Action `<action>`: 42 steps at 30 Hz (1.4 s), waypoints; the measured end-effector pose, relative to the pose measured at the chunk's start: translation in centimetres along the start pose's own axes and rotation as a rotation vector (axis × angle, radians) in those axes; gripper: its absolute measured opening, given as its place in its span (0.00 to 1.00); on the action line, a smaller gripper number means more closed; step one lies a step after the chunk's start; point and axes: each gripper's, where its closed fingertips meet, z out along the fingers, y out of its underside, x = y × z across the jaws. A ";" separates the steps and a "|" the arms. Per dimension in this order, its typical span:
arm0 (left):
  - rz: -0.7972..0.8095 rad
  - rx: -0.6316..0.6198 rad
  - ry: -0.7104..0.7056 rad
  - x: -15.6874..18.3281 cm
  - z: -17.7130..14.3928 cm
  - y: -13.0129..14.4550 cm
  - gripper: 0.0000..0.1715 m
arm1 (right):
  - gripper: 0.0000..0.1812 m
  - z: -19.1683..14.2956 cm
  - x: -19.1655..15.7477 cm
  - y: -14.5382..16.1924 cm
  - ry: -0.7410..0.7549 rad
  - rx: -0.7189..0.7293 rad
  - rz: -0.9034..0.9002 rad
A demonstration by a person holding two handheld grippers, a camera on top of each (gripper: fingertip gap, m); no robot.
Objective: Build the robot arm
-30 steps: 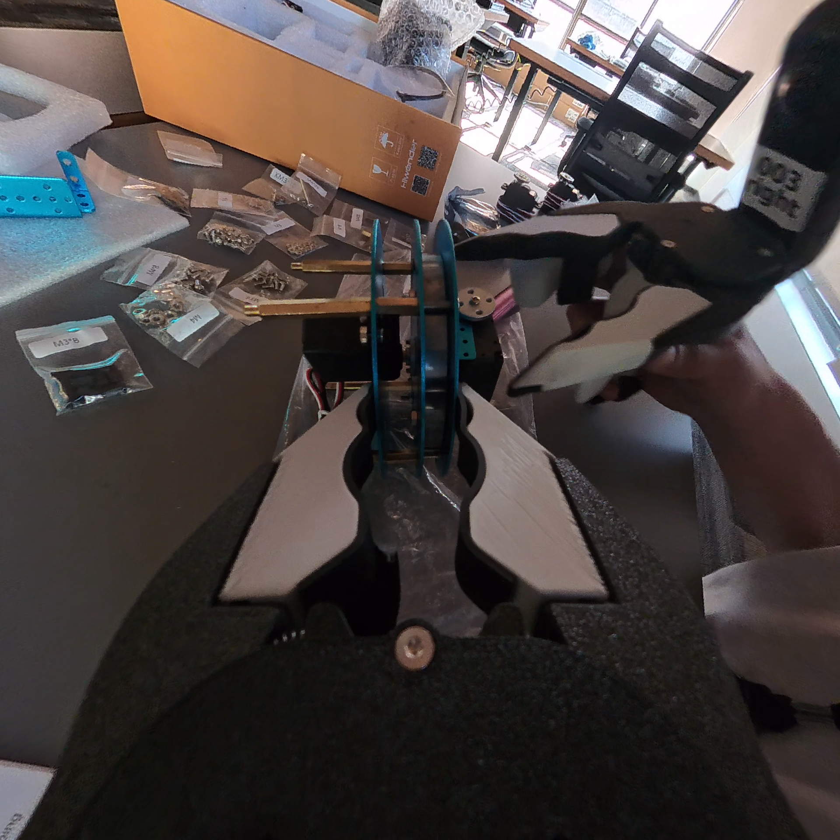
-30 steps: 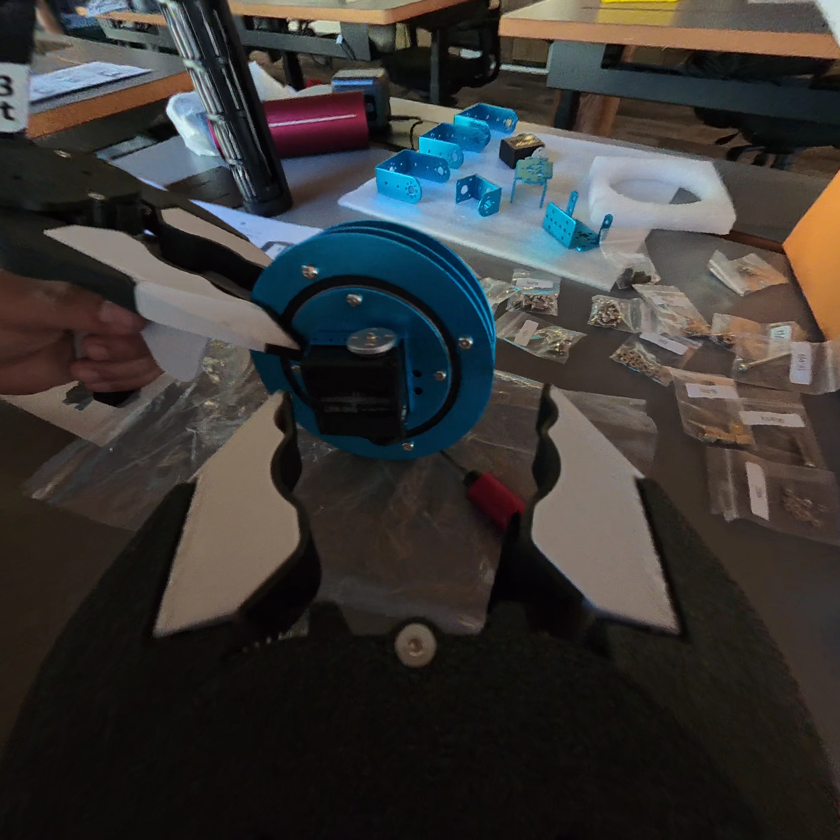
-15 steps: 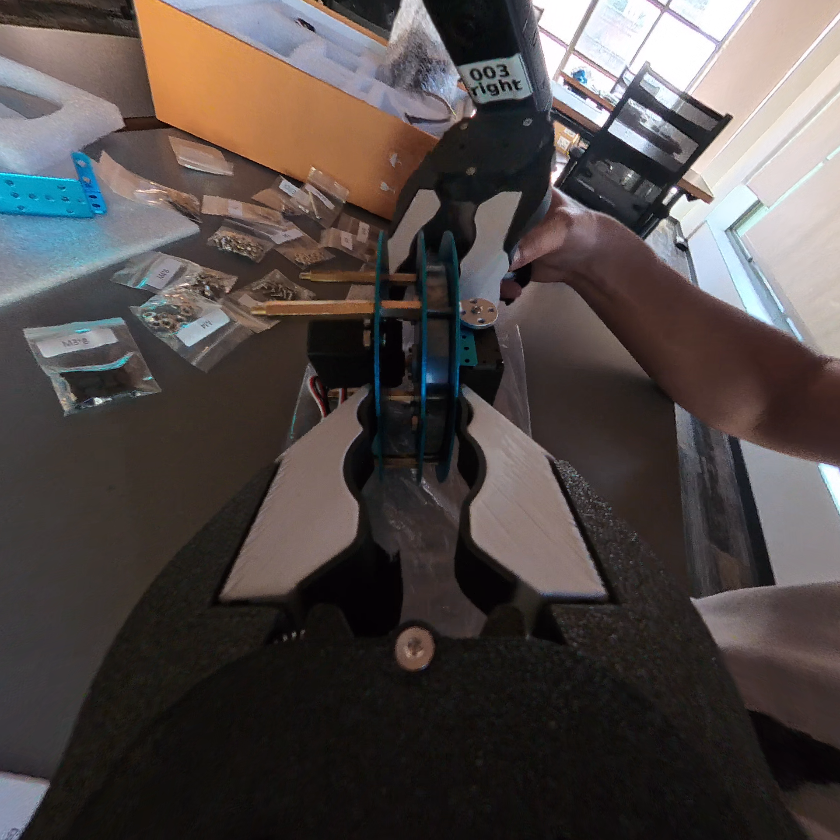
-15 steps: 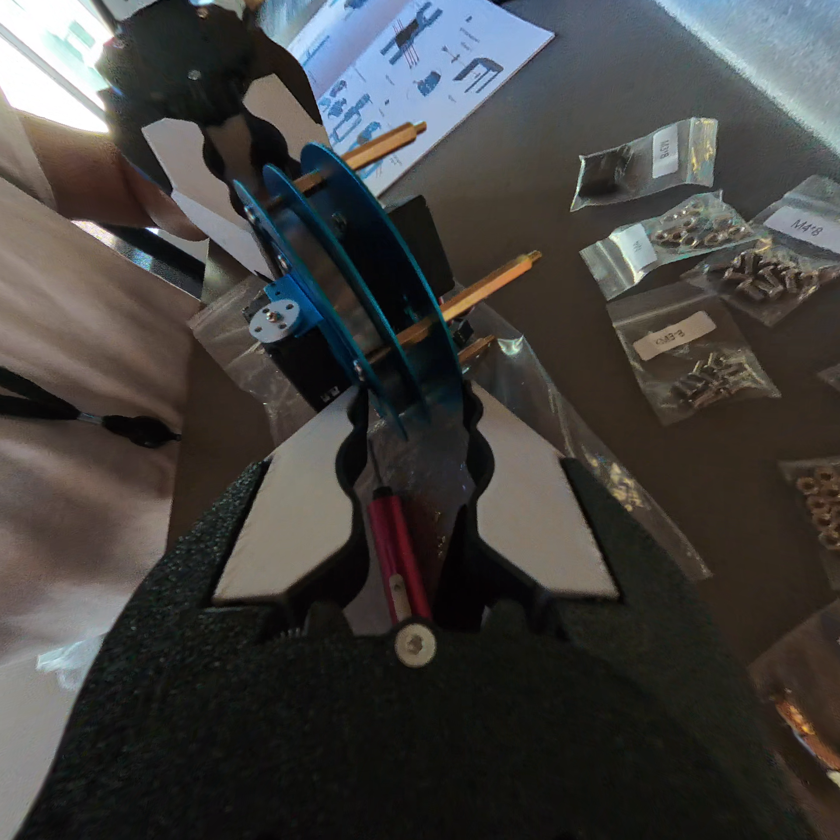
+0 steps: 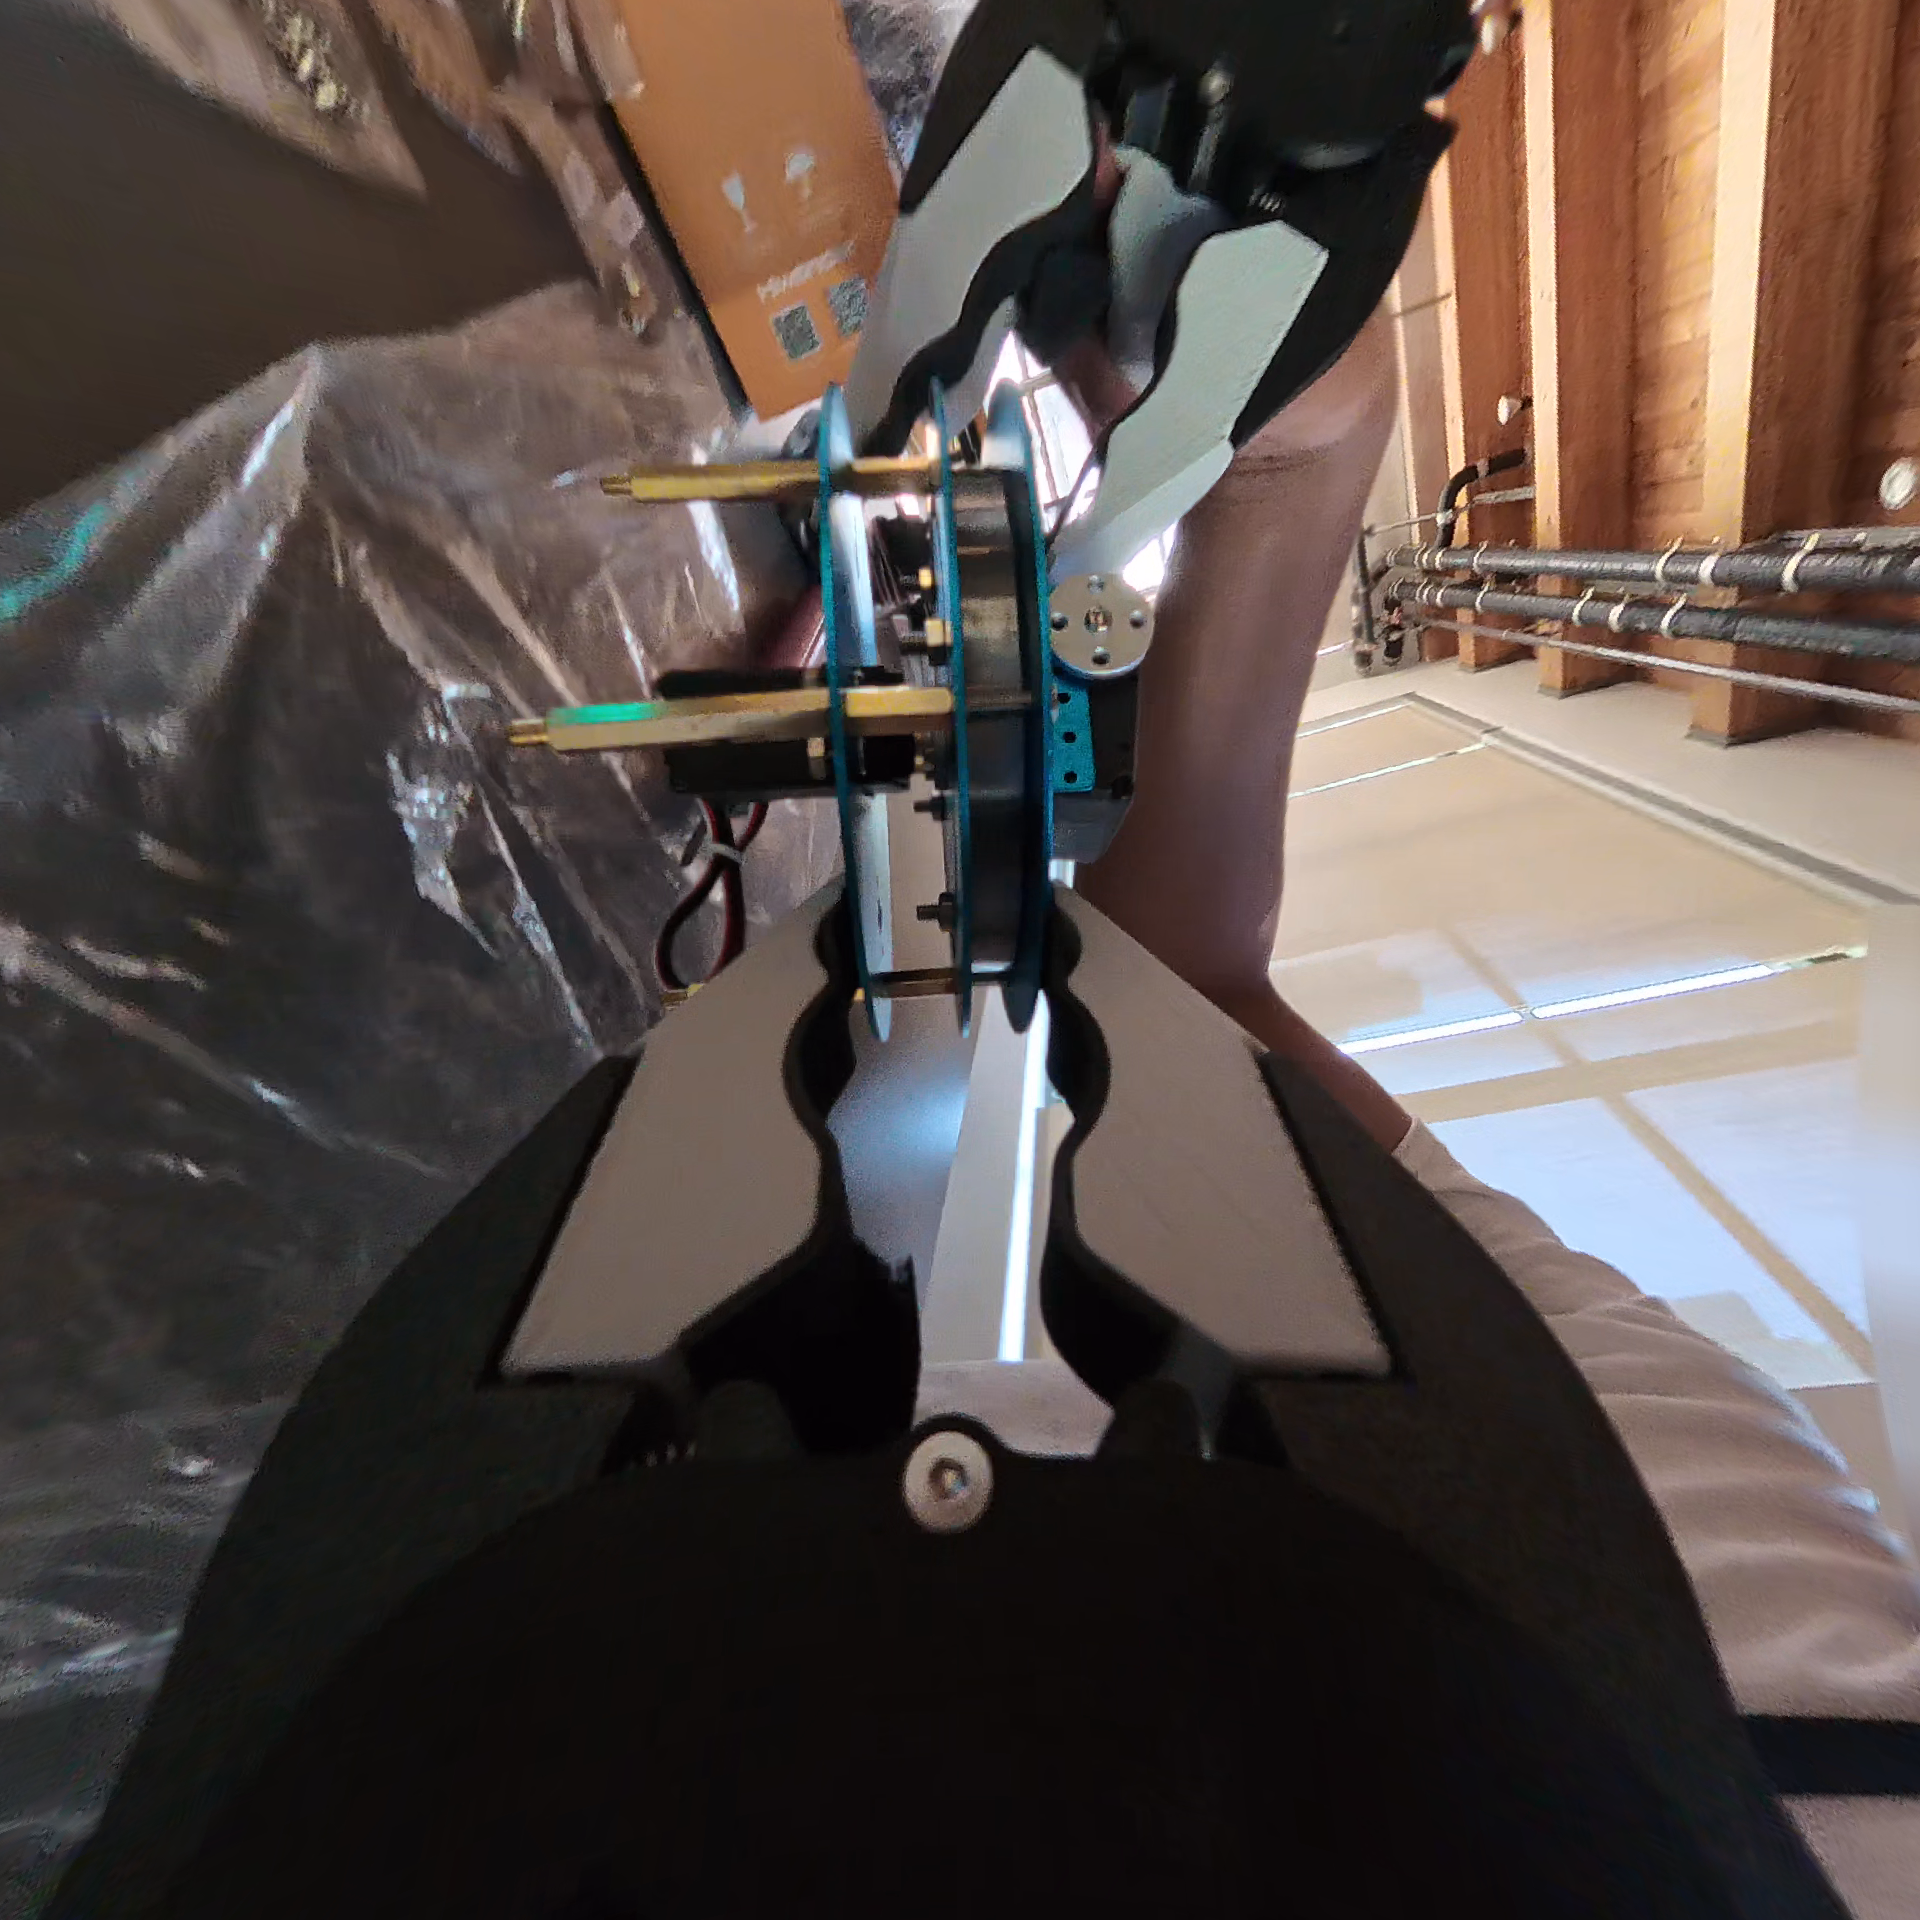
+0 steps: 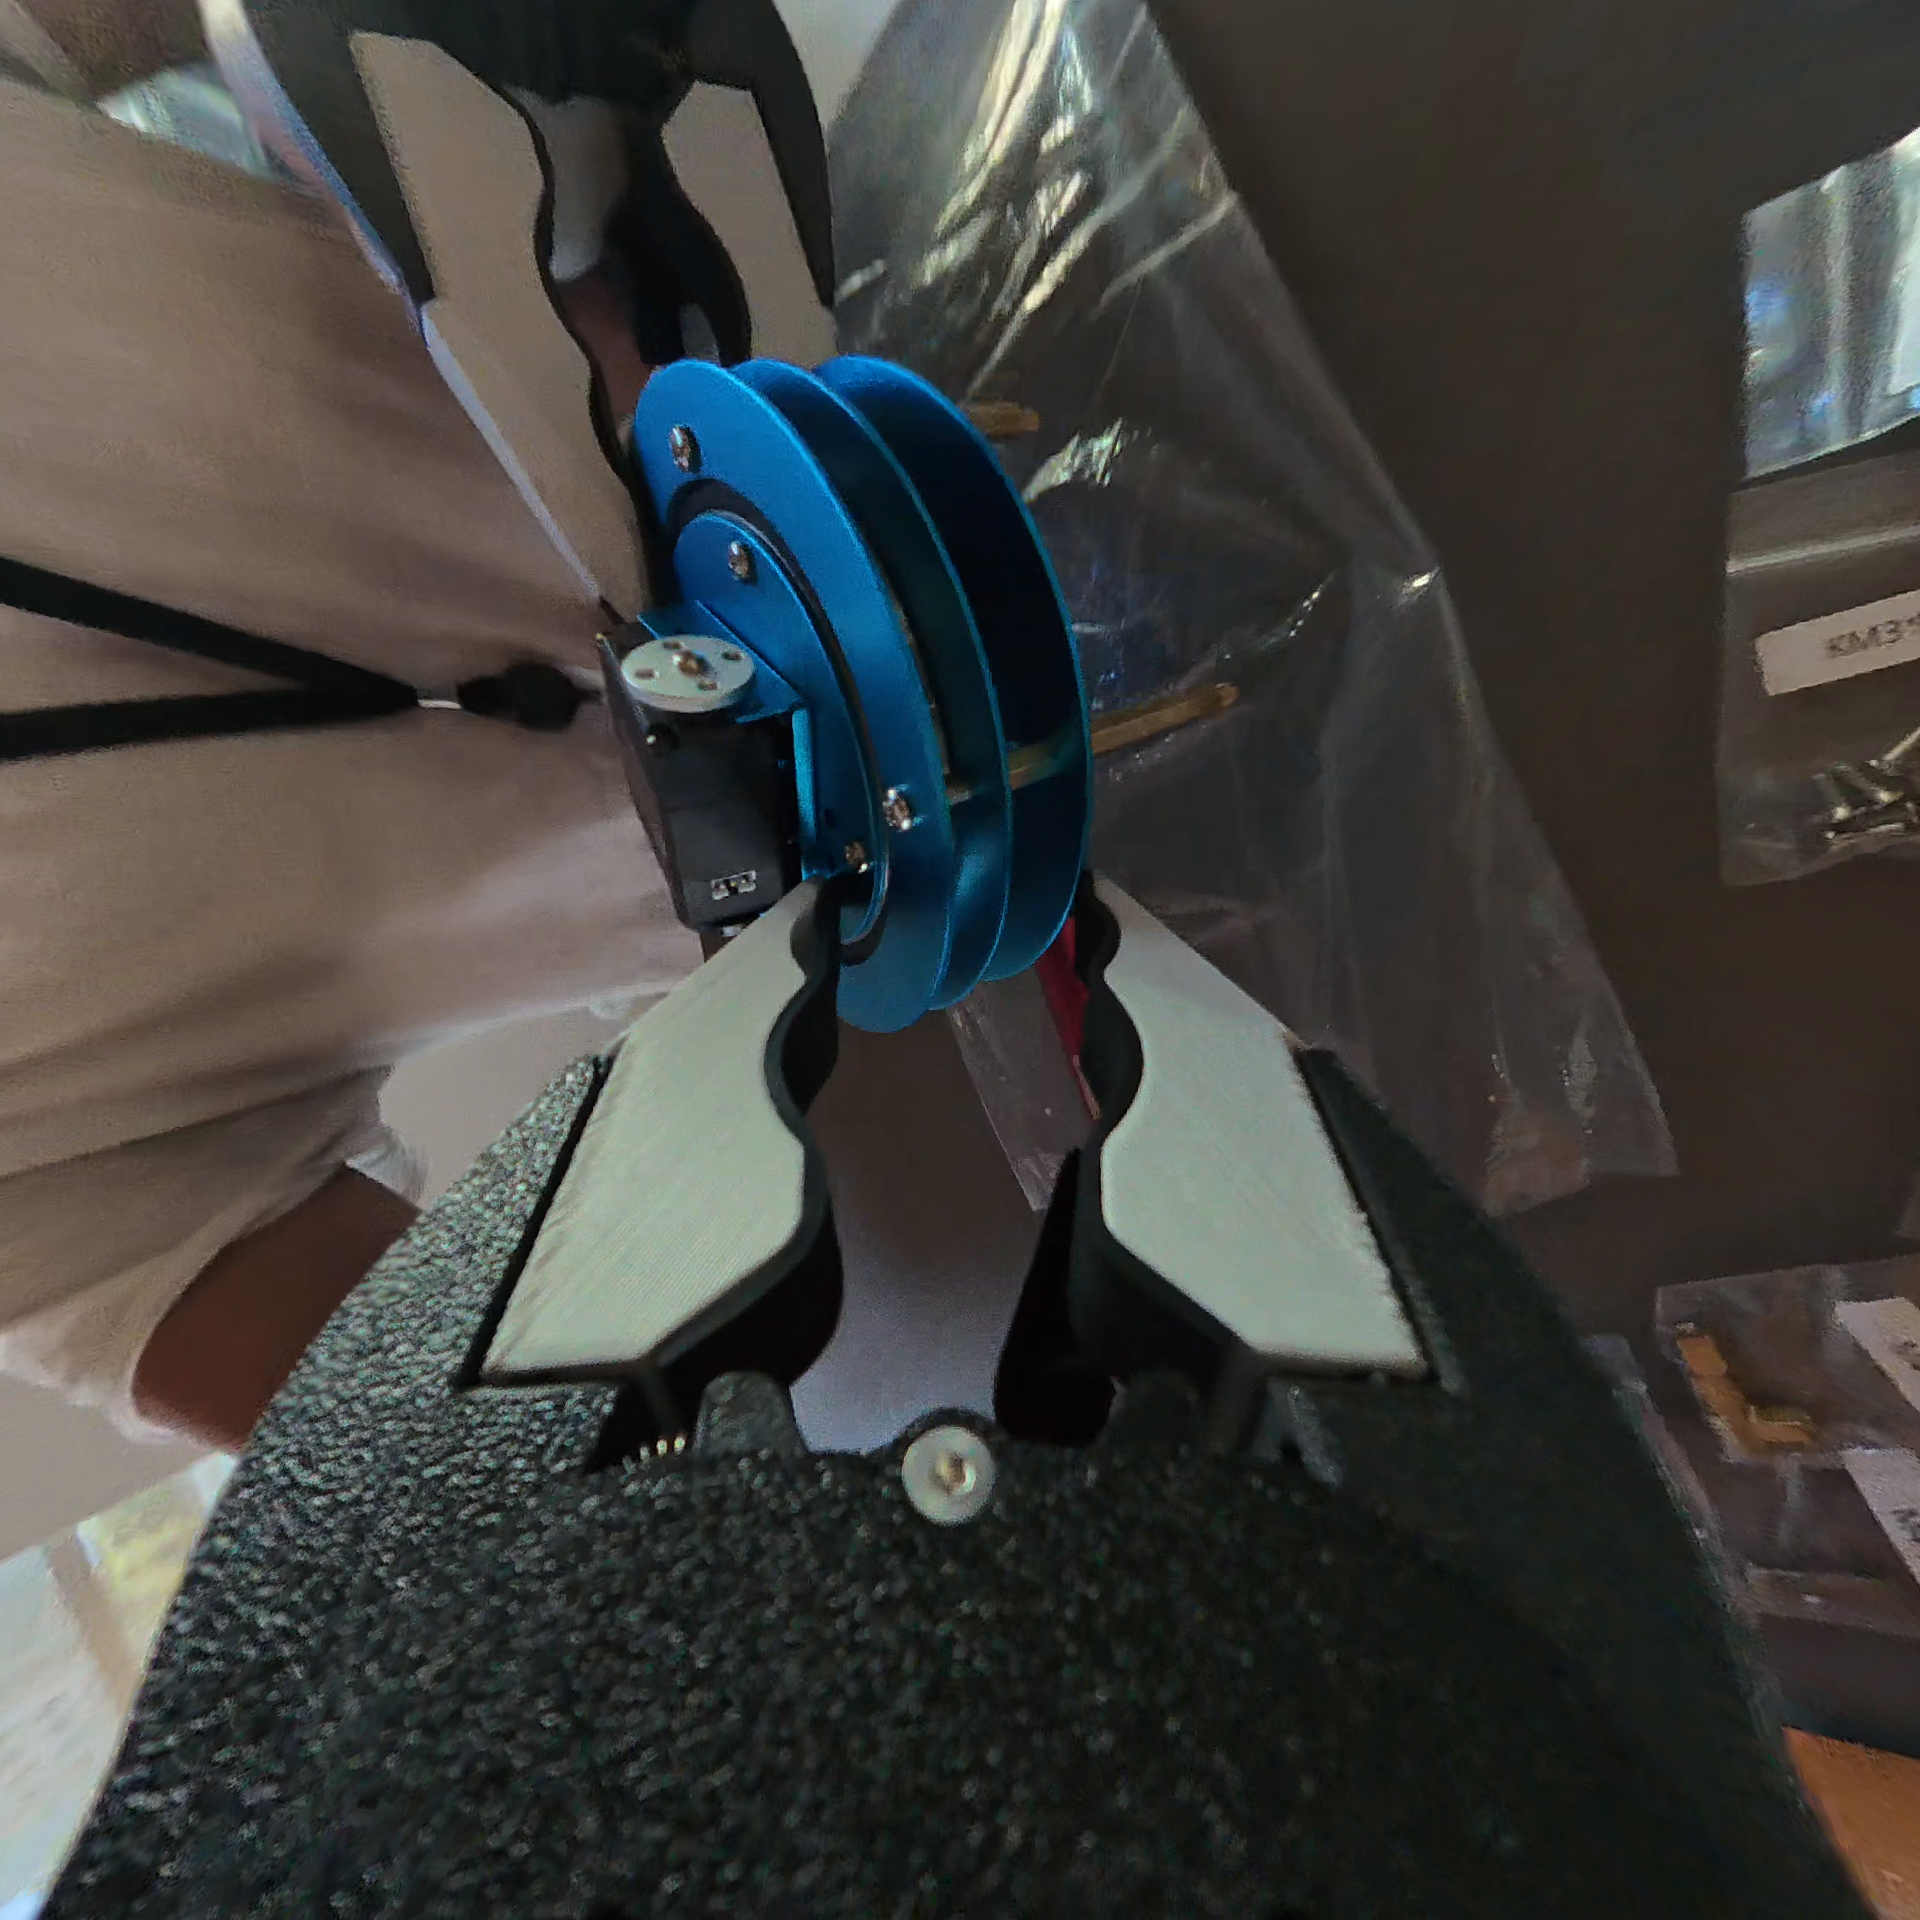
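Between the two grippers, lifted off the dark desk: blue disc assembly, three thin blue discs stacked on brass standoffs, with a black servo and its round silver horn on one face; red and black wires trailing from the other side. Nearest the lens in the left wrist view, left gripper, jaws pinching the near rim of the discs, one white finger on each outer face. At the far rim, right gripper reaching down from above, one finger tip lying against the discs and the other beside the horn, jaws spread wider than the stack; from this angle, hard to tell how firm the contact. Seen from the right wrist view, right gripper with jaws straddling the lower rim of the blue disc assembly, left finger tip touching the servo-side disc, right finger close beside the outermost disc, a red wire between; left gripper clamped at the opposite rim. Behind: crumpled clear plastic sheet over the desk, small clear bags of screws at the right, an orange cardboard box farther back, and a person's pale shirt with a black lanyard across it.
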 end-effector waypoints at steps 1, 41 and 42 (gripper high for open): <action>-0.029 0.000 -0.001 -0.4 0.1 0.4 0.18 | 0.24 0.4 0.3 0.1 0.005 -0.032 -0.003; 0.749 -0.048 -0.323 -0.6 -6.8 1.9 0.30 | 0.18 10.4 -2.1 1.3 0.793 0.744 0.097; 0.769 -0.041 -0.314 -0.2 -7.1 2.1 0.30 | 0.18 10.7 -1.8 0.8 0.786 0.733 0.119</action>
